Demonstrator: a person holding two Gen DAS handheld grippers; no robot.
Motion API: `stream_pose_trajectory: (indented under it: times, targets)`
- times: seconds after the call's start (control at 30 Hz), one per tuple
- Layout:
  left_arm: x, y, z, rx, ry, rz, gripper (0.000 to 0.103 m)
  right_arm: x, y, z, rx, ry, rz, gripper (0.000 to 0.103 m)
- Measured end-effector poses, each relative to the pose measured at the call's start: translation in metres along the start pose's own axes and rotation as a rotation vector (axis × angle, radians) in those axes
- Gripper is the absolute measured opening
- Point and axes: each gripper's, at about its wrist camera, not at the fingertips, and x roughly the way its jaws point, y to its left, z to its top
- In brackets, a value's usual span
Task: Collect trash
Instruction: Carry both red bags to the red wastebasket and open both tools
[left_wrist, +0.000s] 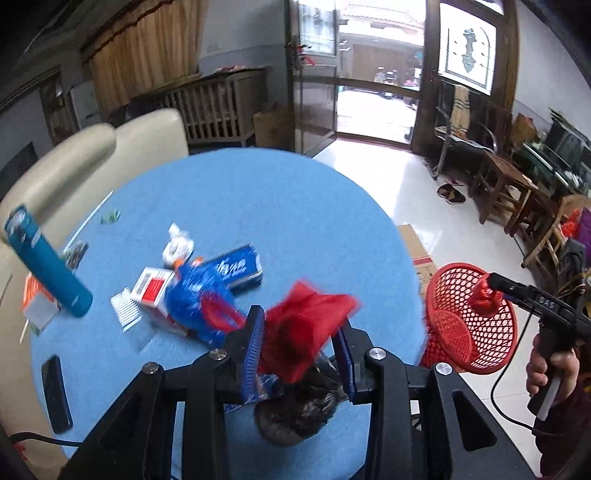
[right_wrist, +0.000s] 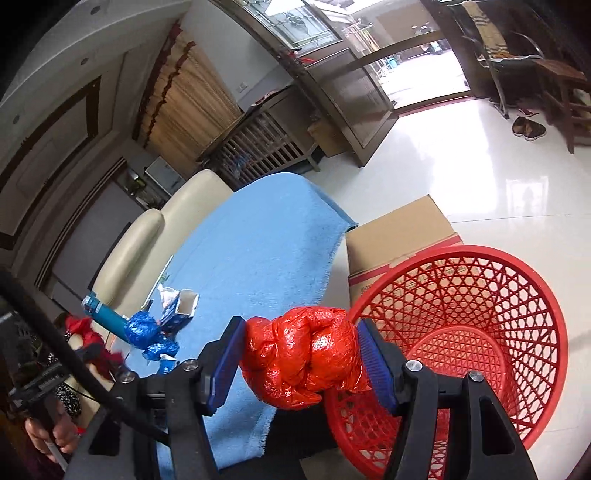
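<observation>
My left gripper (left_wrist: 301, 326) is shut on a blurred red plastic scrap (left_wrist: 306, 328), held above the near part of the blue-clothed table (left_wrist: 295, 206). A dark fuzzy clump (left_wrist: 295, 413) shows just under it; whether it is held I cannot tell. My right gripper (right_wrist: 301, 332) is shut on a crumpled red plastic bag (right_wrist: 303, 362), at the left rim of the red mesh basket (right_wrist: 480, 314). In the left wrist view the right gripper (left_wrist: 487, 290) and its red wad (left_wrist: 482, 295) sit at the basket (left_wrist: 469, 325) rim. Blue bags (left_wrist: 195, 299) (right_wrist: 144, 328) lie on the table.
On the table lie a blue box (left_wrist: 236, 266), a red-and-white carton (left_wrist: 151, 288), white crumpled paper (left_wrist: 177, 243), a teal bottle (left_wrist: 48, 266) and a black flat device (left_wrist: 55, 395). A cardboard box (right_wrist: 399, 236) stands behind the basket. A cream sofa (left_wrist: 55, 166) borders the table.
</observation>
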Motion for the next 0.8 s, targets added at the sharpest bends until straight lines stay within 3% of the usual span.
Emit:
stream_pose_trajectory:
  times: [0.1,0.23,0.37,0.47,0.5,0.57,0.67,0.8]
  targets:
    - [0.002,-0.025,0.007,0.077,-0.021,-0.024,0.037,-0.004,-0.010,0.003,0.024,-0.015,-0.007,0.065]
    - [0.012,-0.045,0.010,0.156,-0.049,0.016,0.037,-0.013,-0.022,0.003,0.053,-0.030,-0.018,0.065]
    - [0.040,-0.026,0.008,0.080,0.031,0.020,0.032,-0.020,-0.033,0.004,0.068,-0.042,-0.025,0.065]
    - [0.051,-0.019,0.010,0.047,0.076,0.012,0.033,-0.021,-0.042,0.005,0.093,-0.044,-0.023,0.065]
    - [0.053,-0.021,0.012,0.046,0.081,0.018,0.037,-0.021,-0.045,0.004,0.102,-0.043,-0.023,0.065]
    - [0.060,-0.026,0.022,0.078,0.079,0.042,0.071,-0.020,-0.048,0.004,0.112,-0.039,-0.021,0.065]
    - [0.075,-0.039,0.038,0.163,0.089,0.079,0.074,-0.018,-0.054,0.003,0.125,-0.035,-0.017,0.065]
    - [0.115,-0.051,0.047,0.233,0.201,0.067,0.075,-0.022,-0.057,0.004,0.140,-0.042,-0.023,0.065]
